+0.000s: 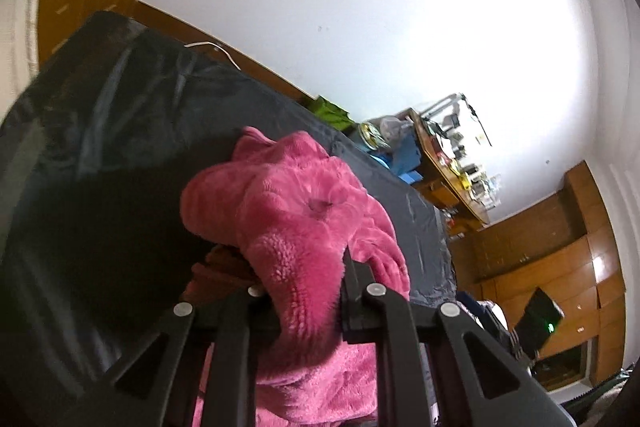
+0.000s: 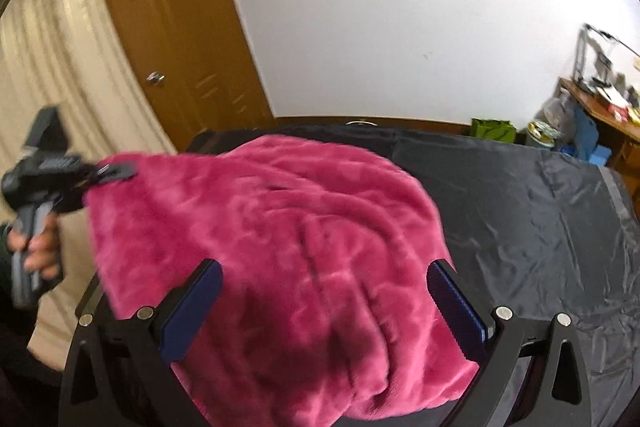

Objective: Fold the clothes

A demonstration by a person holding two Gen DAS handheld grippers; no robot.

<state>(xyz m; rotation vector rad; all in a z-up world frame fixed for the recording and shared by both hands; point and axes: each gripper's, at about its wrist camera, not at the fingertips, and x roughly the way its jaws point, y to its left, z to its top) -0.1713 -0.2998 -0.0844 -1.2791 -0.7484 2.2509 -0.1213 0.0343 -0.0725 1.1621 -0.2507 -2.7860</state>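
Observation:
A pink fleece garment [image 1: 288, 203] hangs bunched in front of my left gripper [image 1: 304, 279], which is shut on a thick fold of it above the dark bed sheet [image 1: 100, 147]. In the right wrist view the garment [image 2: 280, 227] is pulled up into a hump over the sheet [image 2: 520, 207]. The left gripper [image 2: 116, 173] pinches its far left corner, with a person's hand [image 2: 40, 251] on the handle. My right gripper [image 2: 324, 307] stands wide open. The pink fleece fills the gap between its blue pads [image 2: 192, 307], whose faces still show.
A wooden door [image 2: 172, 27] and a cream curtain [image 2: 48, 87] stand behind the bed on the left. A green bag [image 2: 492, 131] and a cluttered desk [image 2: 608, 107] are at the right. Wooden cabinets [image 1: 560, 247] line the far wall.

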